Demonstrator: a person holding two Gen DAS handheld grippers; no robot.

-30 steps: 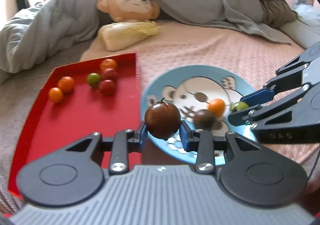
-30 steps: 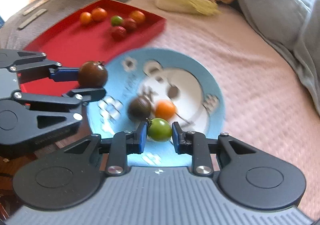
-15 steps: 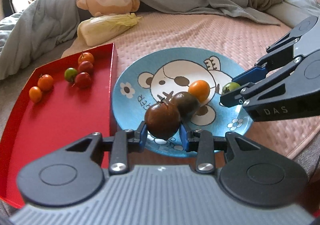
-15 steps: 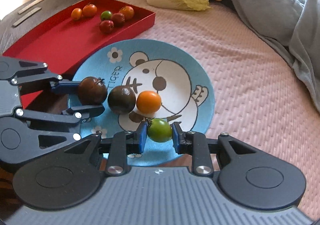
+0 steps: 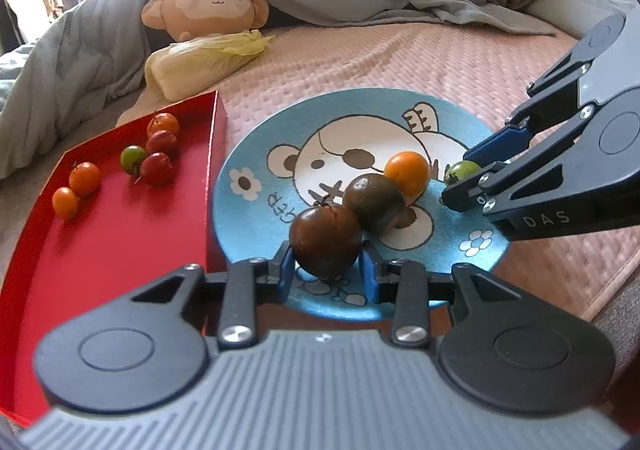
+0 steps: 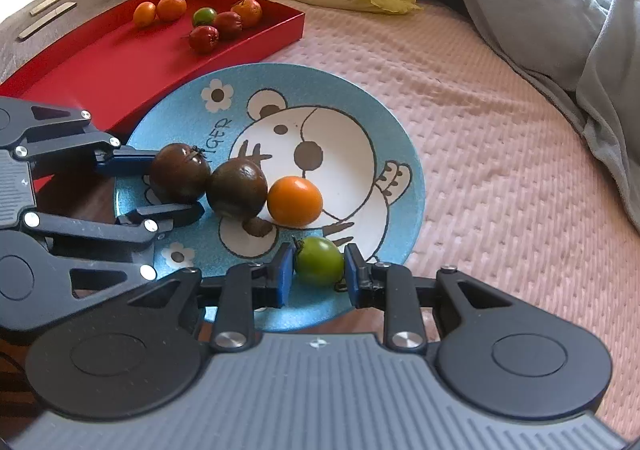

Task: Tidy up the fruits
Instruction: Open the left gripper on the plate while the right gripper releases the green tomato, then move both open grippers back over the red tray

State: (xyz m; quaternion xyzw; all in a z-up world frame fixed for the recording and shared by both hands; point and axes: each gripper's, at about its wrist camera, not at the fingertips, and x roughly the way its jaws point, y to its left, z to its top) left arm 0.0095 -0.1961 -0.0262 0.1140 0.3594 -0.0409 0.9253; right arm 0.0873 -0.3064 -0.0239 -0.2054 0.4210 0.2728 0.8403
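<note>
Over the blue bear plate [image 6: 404,154] at frame centre, the left tool [image 5: 325,270] is clamping a dark brown tomato [image 5: 325,241] and the right tool [image 6: 316,270] a green tomato [image 6: 319,260], each probably needing gentle lowering before release so neither rolls.

- plate [image 6: 404,154] is sky blue, with a white cartoon bear and little flowers on it
- tray [image 5: 100,250] is bright red
- tomatoes: two dark brown [image 6: 180,172] [image 6: 237,188], one orange [image 6: 295,201], one green [image 6: 319,261]
- bedspread [image 6: 500,178] is pale pink with a waffle texture
</note>
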